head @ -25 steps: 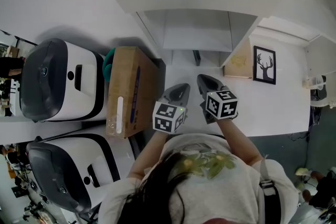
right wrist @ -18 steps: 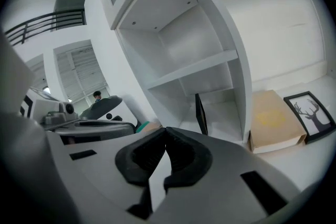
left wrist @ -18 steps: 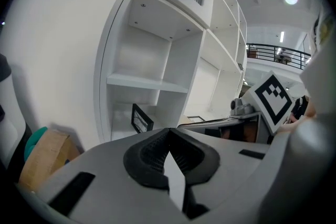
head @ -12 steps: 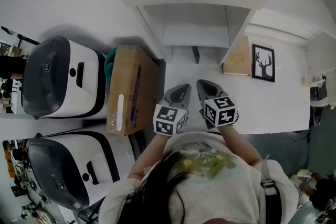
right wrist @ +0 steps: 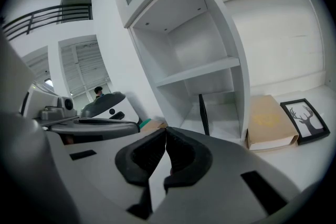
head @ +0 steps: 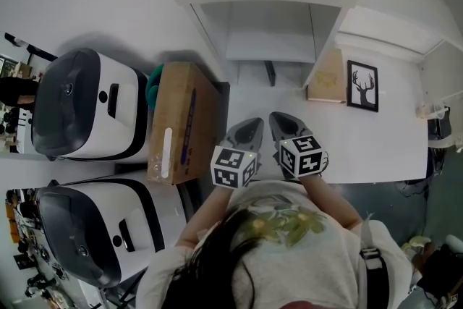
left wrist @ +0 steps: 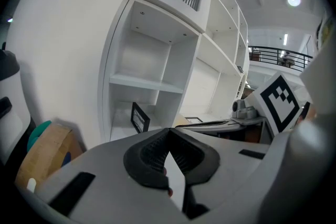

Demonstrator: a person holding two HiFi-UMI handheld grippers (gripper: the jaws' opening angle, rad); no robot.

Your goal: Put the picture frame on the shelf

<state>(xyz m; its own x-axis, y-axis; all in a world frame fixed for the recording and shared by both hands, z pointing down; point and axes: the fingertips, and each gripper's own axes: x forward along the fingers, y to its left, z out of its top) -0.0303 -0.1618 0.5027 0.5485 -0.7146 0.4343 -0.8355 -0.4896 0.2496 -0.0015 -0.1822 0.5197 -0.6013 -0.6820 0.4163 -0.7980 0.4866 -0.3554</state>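
The picture frame (head: 362, 86), black with a deer silhouette, lies on the white table to the right of the shelf unit (head: 269, 32); the right gripper view shows the frame (right wrist: 307, 120) at far right. A second dark frame (head: 270, 74) stands edge-on in the shelf's lowest bay, also visible as a dark frame (left wrist: 139, 117) and as a thin dark frame (right wrist: 203, 114) in the gripper views. My left gripper (head: 249, 124) and right gripper (head: 282, 119) hover side by side near the table's front edge, well short of the shelf. Both are shut and empty, the left gripper (left wrist: 168, 131) and the right gripper (right wrist: 165, 131) each with pads touching.
A tan book-like box (head: 327, 79) leans against the shelf's right side, beside the deer frame. A cardboard box (head: 182, 123) stands left of the table, with a teal object (head: 152, 83) behind it. Two large white-and-black machines (head: 87, 105) (head: 87, 235) fill the left.
Almost nothing: both grippers stay shut and close to the person's body, and the view has drifted slightly.
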